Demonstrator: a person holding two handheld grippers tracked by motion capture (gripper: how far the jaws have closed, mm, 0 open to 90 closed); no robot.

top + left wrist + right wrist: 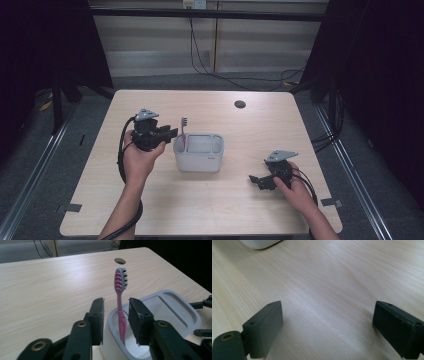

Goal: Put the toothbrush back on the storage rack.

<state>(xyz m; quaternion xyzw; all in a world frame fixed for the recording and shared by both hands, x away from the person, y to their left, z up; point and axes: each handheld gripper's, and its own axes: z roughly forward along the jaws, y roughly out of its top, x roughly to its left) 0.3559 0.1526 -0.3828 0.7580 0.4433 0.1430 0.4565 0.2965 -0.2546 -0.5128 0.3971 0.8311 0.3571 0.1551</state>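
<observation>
Pink and grey, a toothbrush (120, 302) stands upright in the left end compartment of a pale grey holder (198, 152), bristle head up and handle end down inside the cup. The holder sits near the middle of the light wood surface (240, 200) and has 2 sections visible from above, a narrow one at the left and a wider one beside it. The left tool (169, 134) is held just beside the holder's left end, its 2 jaws apart with 1 on either side of the toothbrush handle; in the left gripper view there is a gap between each jaw and the handle, so nothing is clamped. The right tool (256, 180) rests low over the surface, well apart from the holder toward the right front, jaws spread wide with bare wood between them. A small round dark hole (240, 104) lies in the surface near the far edge. Black cables (200, 55) trail across the floor beyond.
</observation>
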